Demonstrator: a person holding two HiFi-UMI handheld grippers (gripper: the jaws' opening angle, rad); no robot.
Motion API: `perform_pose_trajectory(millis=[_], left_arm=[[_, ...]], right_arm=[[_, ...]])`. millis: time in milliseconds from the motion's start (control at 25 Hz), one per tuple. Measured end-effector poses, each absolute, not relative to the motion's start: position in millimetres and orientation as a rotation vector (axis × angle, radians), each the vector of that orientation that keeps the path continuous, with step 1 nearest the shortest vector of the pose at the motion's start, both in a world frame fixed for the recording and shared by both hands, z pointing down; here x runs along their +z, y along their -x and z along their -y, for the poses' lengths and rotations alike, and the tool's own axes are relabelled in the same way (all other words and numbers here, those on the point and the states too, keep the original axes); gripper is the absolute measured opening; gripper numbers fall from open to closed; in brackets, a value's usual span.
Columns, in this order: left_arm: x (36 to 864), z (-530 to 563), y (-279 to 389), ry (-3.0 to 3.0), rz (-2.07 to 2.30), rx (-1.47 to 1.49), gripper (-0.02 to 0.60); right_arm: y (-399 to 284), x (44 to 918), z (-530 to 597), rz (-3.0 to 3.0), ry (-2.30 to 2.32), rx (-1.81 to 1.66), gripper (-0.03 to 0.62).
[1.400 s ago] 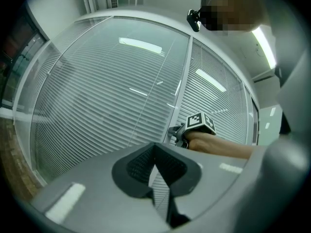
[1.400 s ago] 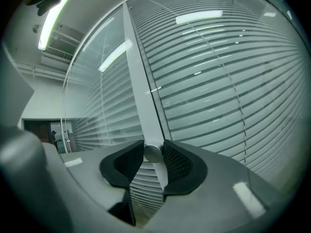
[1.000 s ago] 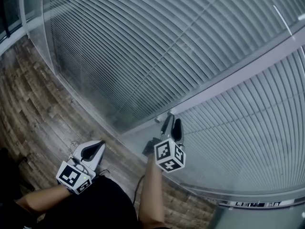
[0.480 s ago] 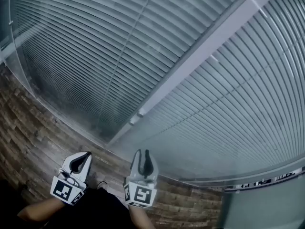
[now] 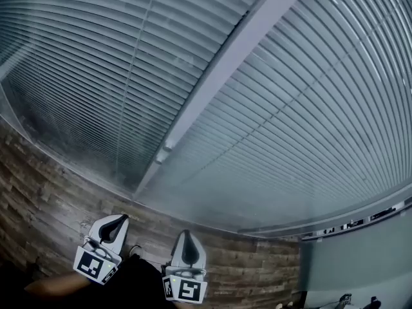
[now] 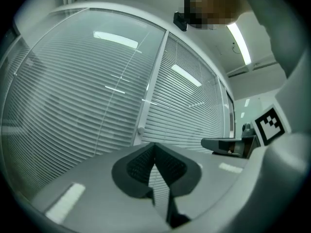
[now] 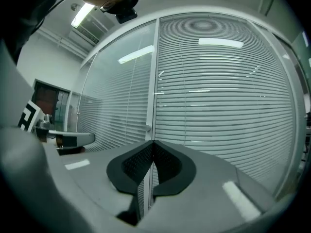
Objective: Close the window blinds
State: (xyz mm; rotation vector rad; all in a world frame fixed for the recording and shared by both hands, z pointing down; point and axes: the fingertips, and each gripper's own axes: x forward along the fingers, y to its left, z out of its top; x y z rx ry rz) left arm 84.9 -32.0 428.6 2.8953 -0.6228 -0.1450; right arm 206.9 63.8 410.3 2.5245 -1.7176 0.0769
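A wood-plank floor runs along a glass office wall.

Nearest the camera, low in the head view, two hand-held grippers point level at that wall. The left gripper has its jaws pressed together with nothing between them. The right gripper sits just beside it. Its jaws have just been closing and now meet, also on nothing.

Beyond them stands the glass, split by a pale upright post. A small round knob sticks out low on the post. It is well ahead of both grippers, slightly to the left of the right gripper's line. Neither gripper touches it.

Behind the glass hang the blinds, horizontal slats filling the panes on either side of the post. They are sealed off, so no jaw can reach a slat directly. Whether the slats are fully tilted shut is hard to tell.

The knob looks like the blinds' control. To work it well, the jaws would probably need to part, come in square to the post, and settle on the knob's sides before turning or sliding it. A grip that is off-centre could slip off so small a part.
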Motion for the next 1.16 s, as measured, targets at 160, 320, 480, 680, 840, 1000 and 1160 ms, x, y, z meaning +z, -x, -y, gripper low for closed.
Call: perform_pose_trajectory(millis=[160, 320, 480, 680, 840, 1000, 1160], left_arm=[[430, 9, -100, -2.941, 0.487, -0.137, 0.001], [428, -5, -109, -2.943, 0.415, -0.104, 0.002], [431, -3, -106, -2.943, 0.445, -0.102, 0.002], [424, -1, -102, -2.963, 0.477, -0.099, 0.001], [423, 0, -95, -2.973, 0.503, -0.109, 0.001], [418, 3, -87, -2.963, 0.548, -0.117, 0.002], [411, 4, -81, -2.961, 0.568, -0.122, 0.002]], right_arm=[[-203, 416, -68, 1.715, -2.539, 0.108, 0.0], [-204, 415, -66, 1.723, -2.58, 0.138, 0.0], [-202, 409, -66, 1.727, -2.566, 0.086, 0.0], [-203, 414, -73, 1.721, -2.566, 0.068, 0.0], [-204, 414, -74, 1.743, -2.571, 0.069, 0.0], [-206, 411, -71, 1.761, -2.565, 0.06, 0.0], [-202, 409, -68, 1.782, -2.559, 0.052, 0.0]])
